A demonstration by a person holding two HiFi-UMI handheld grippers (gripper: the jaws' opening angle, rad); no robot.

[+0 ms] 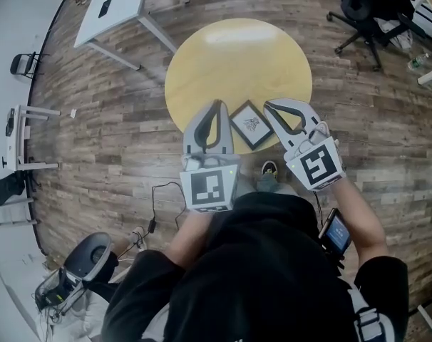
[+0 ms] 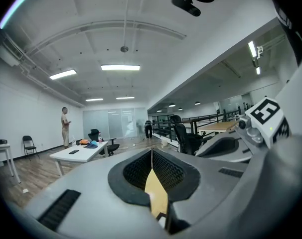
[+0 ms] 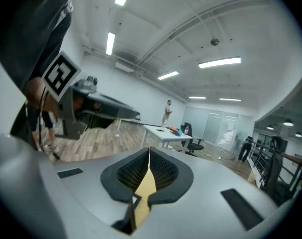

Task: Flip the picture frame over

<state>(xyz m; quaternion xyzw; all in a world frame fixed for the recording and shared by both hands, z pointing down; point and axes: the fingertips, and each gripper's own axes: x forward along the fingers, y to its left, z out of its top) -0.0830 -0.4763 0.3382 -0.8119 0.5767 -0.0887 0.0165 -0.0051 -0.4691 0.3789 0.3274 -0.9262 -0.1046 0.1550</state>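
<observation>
Picture frame [image 1: 251, 125] at the worktop's [image 1: 237, 55] near edge: likely light, stiff, fragile. Grip its rim. Left claw [image 1: 217, 104] and right claw [image 1: 268, 106] closed, empty.

Right claw [image 3: 149, 153], jaws together, over yellow tabletop [image 3: 145, 190]; white desk [image 3: 166, 132] beyond

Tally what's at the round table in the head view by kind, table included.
Round table: 1
Picture frame: 1, lying on the table's near edge
Grippers: 2, left gripper and right gripper, one on each side of the frame, both shut with nothing held
Total: 4
</observation>
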